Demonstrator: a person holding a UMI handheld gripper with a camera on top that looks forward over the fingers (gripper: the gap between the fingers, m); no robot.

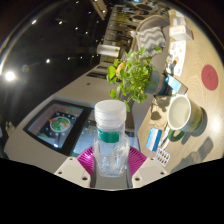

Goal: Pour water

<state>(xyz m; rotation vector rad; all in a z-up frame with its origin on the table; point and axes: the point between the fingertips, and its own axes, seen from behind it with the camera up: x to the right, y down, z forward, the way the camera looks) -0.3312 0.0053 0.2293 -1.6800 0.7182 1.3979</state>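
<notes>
Claw (110,165) level, pinching upright bottle (110,140) (white cap); mug (181,115) beyond.

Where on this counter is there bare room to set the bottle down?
The gripper holds the clear white-capped bottle. Bare pale counter lies between it and the black stove. The other side is crowded: green mug, striped cup, leafy plant.

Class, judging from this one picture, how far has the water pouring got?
Done: the hand-held gripper has the clear bottle with the white cap between its pink pads, apparently gripped. In hand: the bottle stands upright, cap on, so no water is flowing. Left: uncapping, moving to a vessel, perhaps the green mug beside the plant, and tilting to pour.
</notes>
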